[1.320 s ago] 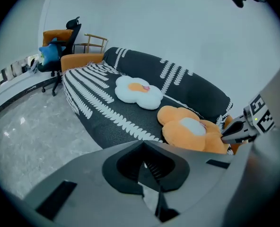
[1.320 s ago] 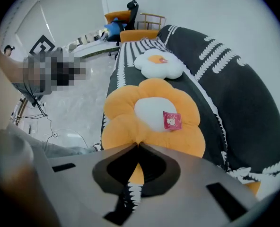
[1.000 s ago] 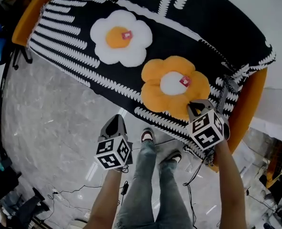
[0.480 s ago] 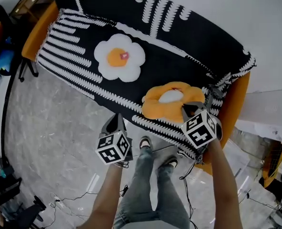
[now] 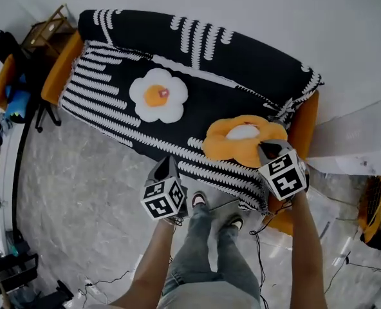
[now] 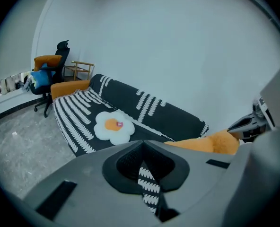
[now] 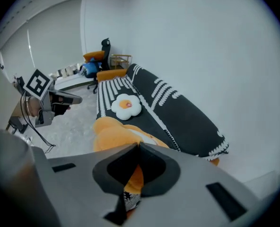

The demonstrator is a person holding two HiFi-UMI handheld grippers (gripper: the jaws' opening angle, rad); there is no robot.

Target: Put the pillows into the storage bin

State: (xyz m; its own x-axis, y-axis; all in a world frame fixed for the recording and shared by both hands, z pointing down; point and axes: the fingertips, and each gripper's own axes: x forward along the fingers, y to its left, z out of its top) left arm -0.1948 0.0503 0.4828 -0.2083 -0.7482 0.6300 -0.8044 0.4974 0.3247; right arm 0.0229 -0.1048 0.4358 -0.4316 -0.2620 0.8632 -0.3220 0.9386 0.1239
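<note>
An orange flower pillow with a white centre hangs off the sofa's front right corner, and my right gripper is shut on its near edge. In the right gripper view the pillow bulges just beyond the jaws. A white flower pillow with an orange centre lies flat on the black-and-white striped sofa. My left gripper hovers in front of the sofa over the floor, its jaws together and holding nothing. A translucent bin stands to the right of the sofa.
Orange sofa arms show at both ends of the cover. A black office chair with blue and orange items stands at the far left. Cables run over the grey marble floor by the person's feet.
The orange pillow has come up off the seat and moved right with my right gripper. Both grippers and the view have drawn back from the sofa.
</note>
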